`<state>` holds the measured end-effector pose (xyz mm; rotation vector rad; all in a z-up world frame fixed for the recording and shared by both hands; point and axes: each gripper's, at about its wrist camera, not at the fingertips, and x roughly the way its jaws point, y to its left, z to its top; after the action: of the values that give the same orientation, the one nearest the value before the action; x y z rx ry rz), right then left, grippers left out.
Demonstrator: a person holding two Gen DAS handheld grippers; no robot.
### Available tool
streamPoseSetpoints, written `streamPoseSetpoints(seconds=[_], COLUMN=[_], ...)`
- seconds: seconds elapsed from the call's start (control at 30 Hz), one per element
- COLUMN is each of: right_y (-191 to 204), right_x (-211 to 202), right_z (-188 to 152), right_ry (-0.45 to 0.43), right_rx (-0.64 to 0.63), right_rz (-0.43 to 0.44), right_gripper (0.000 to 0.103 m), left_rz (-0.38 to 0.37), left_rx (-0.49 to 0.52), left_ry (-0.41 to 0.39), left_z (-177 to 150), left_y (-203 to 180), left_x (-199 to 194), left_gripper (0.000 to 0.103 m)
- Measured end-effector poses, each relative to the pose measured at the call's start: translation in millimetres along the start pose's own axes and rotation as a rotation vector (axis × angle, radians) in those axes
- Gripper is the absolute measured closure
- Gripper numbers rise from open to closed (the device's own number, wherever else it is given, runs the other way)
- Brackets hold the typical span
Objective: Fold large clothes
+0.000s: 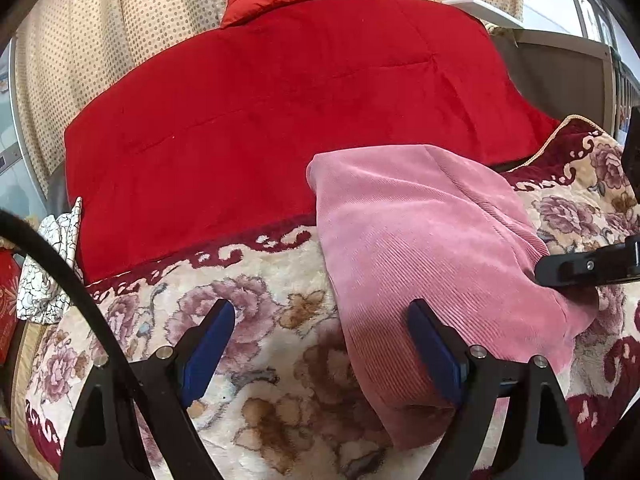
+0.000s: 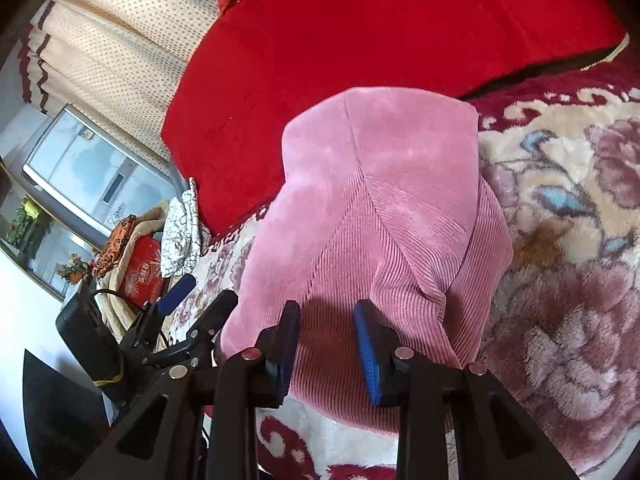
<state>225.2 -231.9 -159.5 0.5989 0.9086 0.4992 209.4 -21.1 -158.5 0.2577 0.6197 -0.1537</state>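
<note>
Pink corduroy garment (image 1: 432,248) lay on the floral plush blanket (image 1: 224,320), already doubled into a narrow, long bundle. Its far end just overlapped the edge of the red quilt (image 1: 280,120) behind; its near end reached down between the two tools.

Left gripper (image 1: 320,344) stood wide open, holding nothing. Its right pad sat against the bundle's left edge, while its left pad was over bare blanket. Right gripper (image 2: 326,344) was parted to a narrower gap, directly over the near end of the garment (image 2: 372,220). The cloth showed between the pads, but neither pad appeared to pinch it (whether the tips touched the fabric could not be told from either view).

Handling, as judged:
- Soft and limp, so it would sag from any single hold and need two holds set apart to keep an edge straight.
- Ribbed pile looked grippy, not slippery, and the rubbery blue pads should bite well.
- Several layers thick at the fold, hence moderately heavy for cloth. Nothing fragile.
- The plush blanket beneath would likely drag on it, so lifting should go better than sliding.

Best holds, as judged: the two near corners of the bundle, one per tool, each pinching through all layers. A hold on the top layer alone risked peeling the fold open. The raised ridge along the right side looked bulkier and might need a wider opening.
</note>
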Motion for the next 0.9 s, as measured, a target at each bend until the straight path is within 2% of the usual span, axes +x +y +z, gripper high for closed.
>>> streamPoseSetpoints(seconds=[0.13, 0.23, 0.33, 0.43, 0.53, 0.6, 0.63, 0.7, 0.77, 0.87, 0.9], right_y=[10.6, 20.0, 28.3, 36.5, 45.4, 46.8, 44.8, 28.4, 18.1, 22.4, 24.2], right_x=[-8.0, -12.5, -8.1, -1.2, 5.0, 17.7, 27.0, 45.8, 44.8, 43.6, 45.6], right_z=[-0.5, -1.8, -5.1, -7.7, -9.5, -12.0, -13.4, -16.4, -14.9, -16.0, -17.5], right_ry=[-0.034, -0.044, -0.038, -0.022, -0.017, 0.018, 0.046, 0.116, 0.121, 0.121, 0.122], right_rx=[-0.031, -0.062, -0.08, -0.087, -0.094, -0.093, -0.085, 0.0, 0.068, 0.033, 0.018], right_rz=[0.047, 0.122, 0.159, 0.188, 0.23, 0.195, 0.163, 0.149, 0.189, 0.152, 0.131], right_gripper=[0.07, 0.07, 0.07, 0.07, 0.07, 0.071, 0.071, 0.075, 0.076, 0.077, 0.08], left_rz=[0.019, -0.005, -0.012, -0.065, -0.086, -0.091, -0.078, -0.028, -0.035, -0.06, -0.059], left_rx=[0.033, -0.042, -0.112, -0.167, -0.124, -0.037, 0.016, 0.081, 0.073, 0.033, 0.036], left_ry=[0.069, 0.106, 0.105, 0.07, 0.032, 0.082, 0.111, 0.084, 0.081, 0.101, 0.101], left_z=[-5.5, -6.9, -8.4, -6.6, -2.9, -6.1, -10.1, -12.7, -11.3, -11.9, -11.9], left_y=[4.9, 24.2, 39.2, 45.8, 34.4, 15.4, 4.6, -6.7, -4.3, 0.7, 0.2], left_x=[8.2, 10.3, 6.8, -2.5, -8.7, 0.9, 7.5, 5.5, 2.9, 6.4, 6.4], left_gripper=[0.015, 0.015, 0.015, 0.015, 0.015, 0.015, 0.015, 0.015, 0.015, 0.015, 0.015])
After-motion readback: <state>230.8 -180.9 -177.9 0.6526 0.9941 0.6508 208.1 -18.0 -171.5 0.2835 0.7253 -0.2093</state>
